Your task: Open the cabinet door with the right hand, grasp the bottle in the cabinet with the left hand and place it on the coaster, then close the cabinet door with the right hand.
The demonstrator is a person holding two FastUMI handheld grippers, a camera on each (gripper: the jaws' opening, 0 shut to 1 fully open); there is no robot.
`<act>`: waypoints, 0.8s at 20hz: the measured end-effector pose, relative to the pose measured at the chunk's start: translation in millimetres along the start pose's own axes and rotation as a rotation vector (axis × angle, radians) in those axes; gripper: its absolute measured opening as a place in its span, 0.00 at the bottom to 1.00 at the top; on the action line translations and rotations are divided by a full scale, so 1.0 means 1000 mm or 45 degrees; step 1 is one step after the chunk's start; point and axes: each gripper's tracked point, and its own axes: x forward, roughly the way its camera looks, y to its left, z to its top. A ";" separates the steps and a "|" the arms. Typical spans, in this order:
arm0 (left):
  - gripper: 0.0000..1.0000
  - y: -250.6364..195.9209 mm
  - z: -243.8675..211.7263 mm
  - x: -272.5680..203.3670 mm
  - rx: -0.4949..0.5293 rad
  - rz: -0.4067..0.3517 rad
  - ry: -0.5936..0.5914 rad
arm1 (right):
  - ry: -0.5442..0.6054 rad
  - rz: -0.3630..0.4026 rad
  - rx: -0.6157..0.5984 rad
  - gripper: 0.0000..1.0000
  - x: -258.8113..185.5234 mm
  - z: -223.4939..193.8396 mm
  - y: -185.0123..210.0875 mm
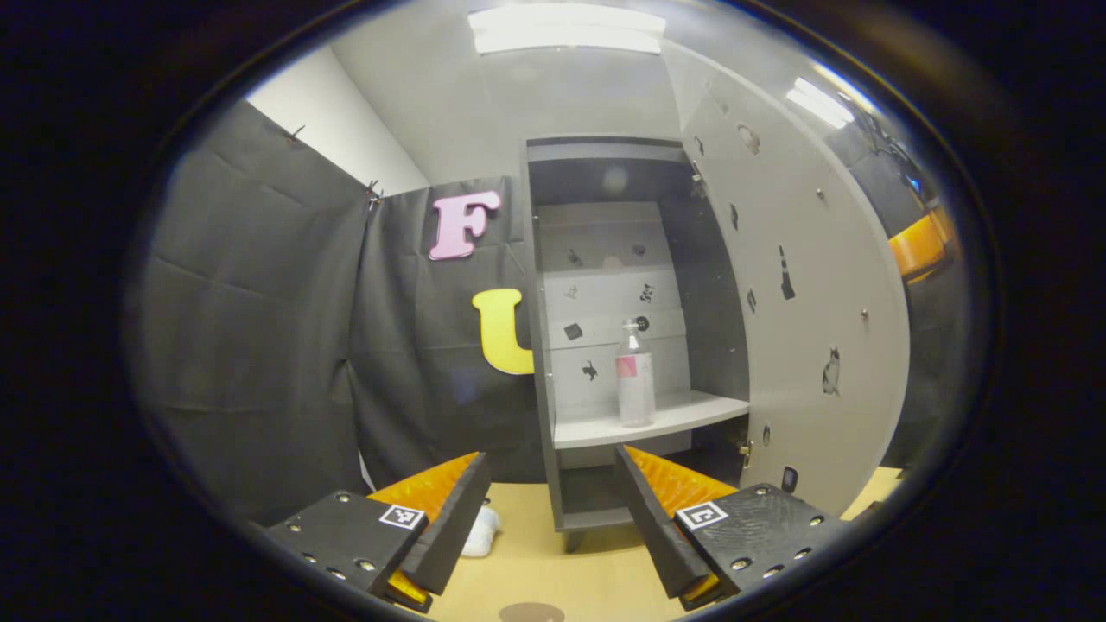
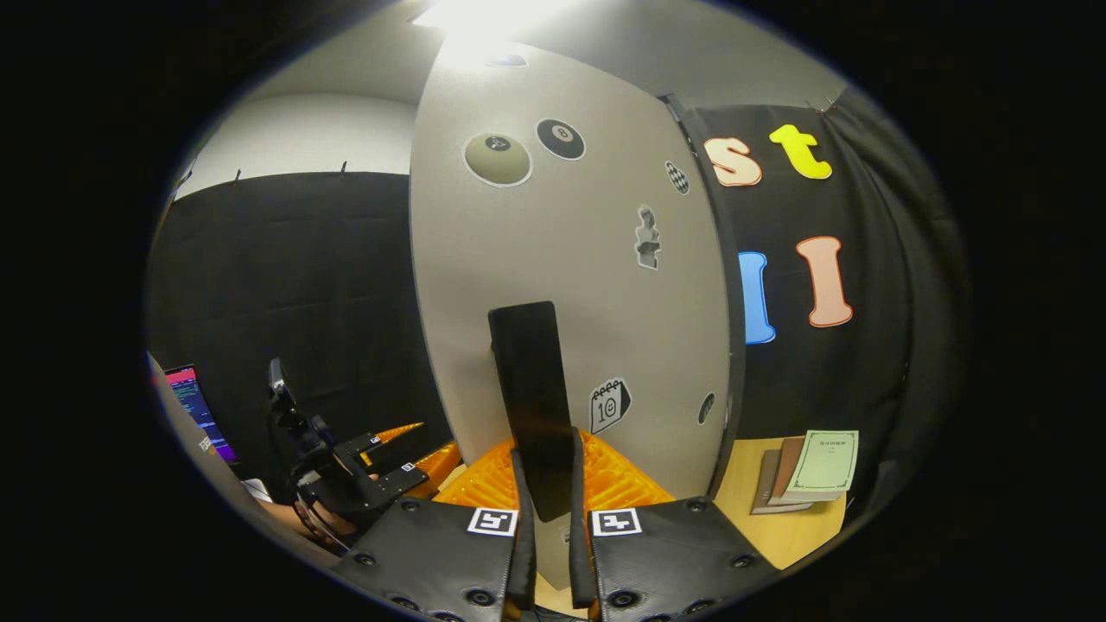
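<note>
A: In the left gripper view, your left claw [image 1: 550, 518] is spread wide with nothing between its fingers, low over the pale wooden surface [image 1: 553, 570]. A small white crumpled thing [image 1: 480, 530] lies just beside its left finger, and the edge of a round brown coaster [image 1: 530, 612] sits on the surface just below the claw, between the fingers.

B: And the bottle?

A: The clear plastic bottle with a pink label [image 1: 635, 376] stands upright on the shelf of the tall grey cabinet [image 1: 605, 173], straight ahead of your left claw and a little right of its centre, well apart from it. The grey cabinet door with stickers [image 1: 791, 285] is swung open at your claw's right.

B: My right claw?

A: In the right gripper view, your right claw [image 2: 546, 510] is closed on the door's black flat upright handle [image 2: 531, 397], both fingers pressing it. Your left claw [image 2: 406, 453] shows off to its left; a stack of thin books [image 2: 808, 471] lies on the surface to its right.
</note>
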 end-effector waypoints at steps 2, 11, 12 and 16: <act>0.88 -0.008 -0.002 0.001 -0.014 -0.015 0.010 | -0.004 -0.031 -0.004 0.17 -0.002 0.000 -0.004; 0.92 -0.037 -0.002 0.002 -0.002 -0.052 0.029 | -0.034 -0.132 0.007 0.17 -0.012 0.006 -0.020; 0.90 -0.039 -0.002 0.002 -0.001 -0.051 0.030 | -0.038 -0.141 0.008 0.17 -0.013 0.006 -0.022; 0.88 -0.047 0.001 0.002 -0.003 -0.047 0.030 | -0.067 -0.204 0.012 0.16 -0.021 0.007 -0.037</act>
